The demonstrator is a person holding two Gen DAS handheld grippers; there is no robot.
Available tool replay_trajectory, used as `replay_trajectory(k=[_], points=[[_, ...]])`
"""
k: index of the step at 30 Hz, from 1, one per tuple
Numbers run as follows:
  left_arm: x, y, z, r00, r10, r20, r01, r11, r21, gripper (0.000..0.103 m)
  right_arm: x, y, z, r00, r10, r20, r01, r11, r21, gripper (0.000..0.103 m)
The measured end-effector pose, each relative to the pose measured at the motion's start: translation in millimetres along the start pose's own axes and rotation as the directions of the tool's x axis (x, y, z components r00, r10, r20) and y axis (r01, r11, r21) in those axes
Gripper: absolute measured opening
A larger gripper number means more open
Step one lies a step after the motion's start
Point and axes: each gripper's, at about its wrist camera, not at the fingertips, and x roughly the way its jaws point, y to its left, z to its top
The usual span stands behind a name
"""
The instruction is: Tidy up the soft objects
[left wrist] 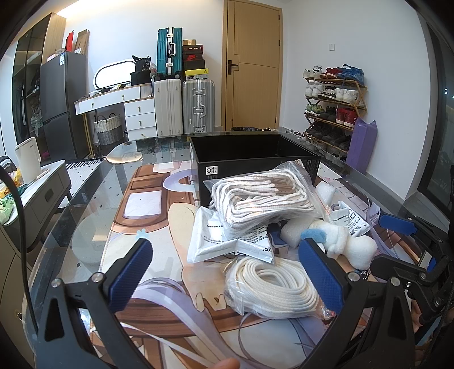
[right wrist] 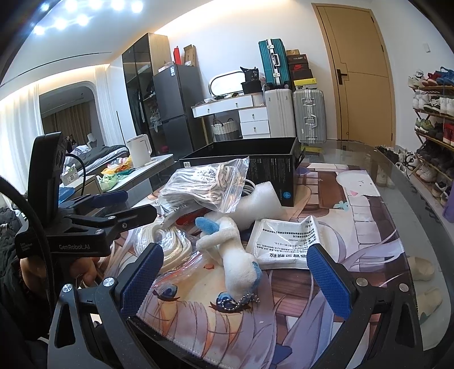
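One white plush toy [right wrist: 235, 255] (blue ears) lies sprawled, limp.

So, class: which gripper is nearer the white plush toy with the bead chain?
Right. The right gripper has its open jaws either side of the plush toy; the left gripper sits over the bagged white rope beside it.

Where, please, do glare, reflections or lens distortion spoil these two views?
Left wrist view: the glass table mirrors the room at its far end, the door bows from fisheye, and the corners are black. Right wrist view: ceiling lights blow out at top left, the shoe rack curves at the edge, and the plush toy stays sharp.
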Motion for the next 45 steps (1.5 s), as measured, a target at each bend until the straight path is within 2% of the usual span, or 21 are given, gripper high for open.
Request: replay_trajectory(k=[19, 31, 40, 45], points=[[0, -1, -1, 1.000, -0.003, 0.003, 0.003, 1.000, 0.011, 0.103, 2, 2, 0, 1.000, 0.013, -0.012, -0.013, 1.000, -0.003, 0.103], [-11, -9, 3, 1.000, 0.017, 0.009, -0.017, 0.998, 0.065, 0.103, 6, 2, 6, 0.999, 0.035, -0.042, -0.036, 0.999, -0.015, 0.103], [-7, -8, -3, 0.994, -0.101, -0.045, 0.103, 0.994, 0.039, 0.103, 17, 3, 5, 0.995, 0.057, -0.080, -0.060, 0.998, -0.027, 0.102], [0, -13, -7, 0.987, -0.136, -0.086, 0.141, 0.989, 0.055, 0.103, 28, 6, 5, 0.990, 0.086, -0.111, -0.091, 0.995, -0.044, 0.093]])
